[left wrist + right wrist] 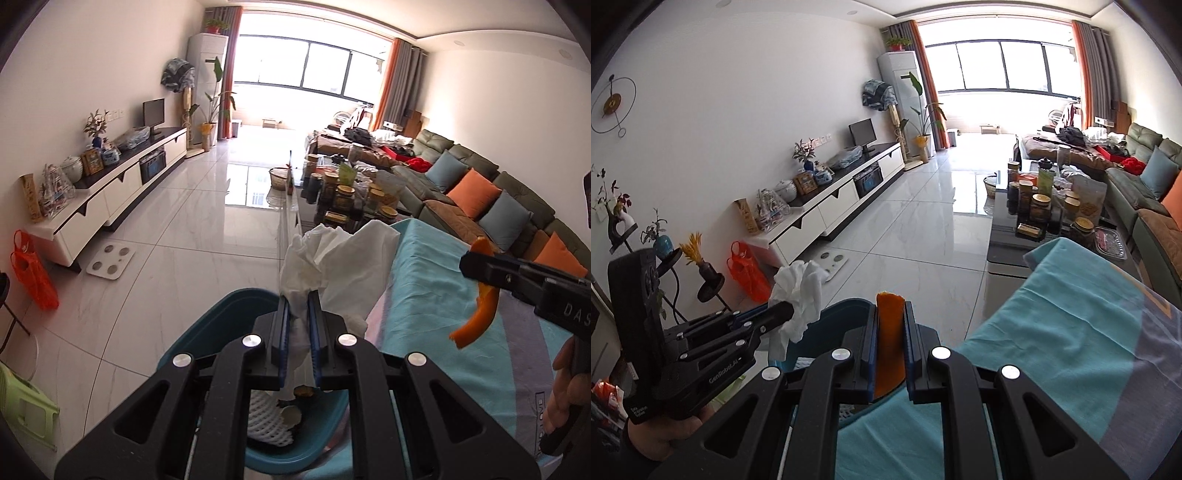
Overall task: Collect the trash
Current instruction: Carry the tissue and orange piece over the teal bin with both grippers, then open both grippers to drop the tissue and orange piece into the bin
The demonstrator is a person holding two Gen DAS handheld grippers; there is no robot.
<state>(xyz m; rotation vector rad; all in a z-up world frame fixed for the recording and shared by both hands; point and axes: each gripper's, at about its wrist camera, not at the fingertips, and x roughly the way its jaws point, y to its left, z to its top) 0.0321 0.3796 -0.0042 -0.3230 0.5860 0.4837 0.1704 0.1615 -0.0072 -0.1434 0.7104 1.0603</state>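
Observation:
My left gripper (298,295) is shut on a crumpled white tissue (332,266) and hangs above a blue bin (207,325) beside the table. White foam netting (266,417) and scraps lie inside the bin. My right gripper (891,306) is shut on a strip of orange peel (889,347), over the table's left edge near the blue bin (846,310). In the left wrist view the right gripper (476,269) shows at the right with the orange peel (476,317) hanging from it. In the right wrist view the left gripper (790,314) shows at the left with the tissue (798,291).
A turquoise cloth (461,332) covers the table. Beyond it stands a glass coffee table (1004,236) crowded with jars, and a sofa (480,192) with cushions to the right. A white TV cabinet (122,188), a scale (110,260) and an orange bag (33,273) line the left wall.

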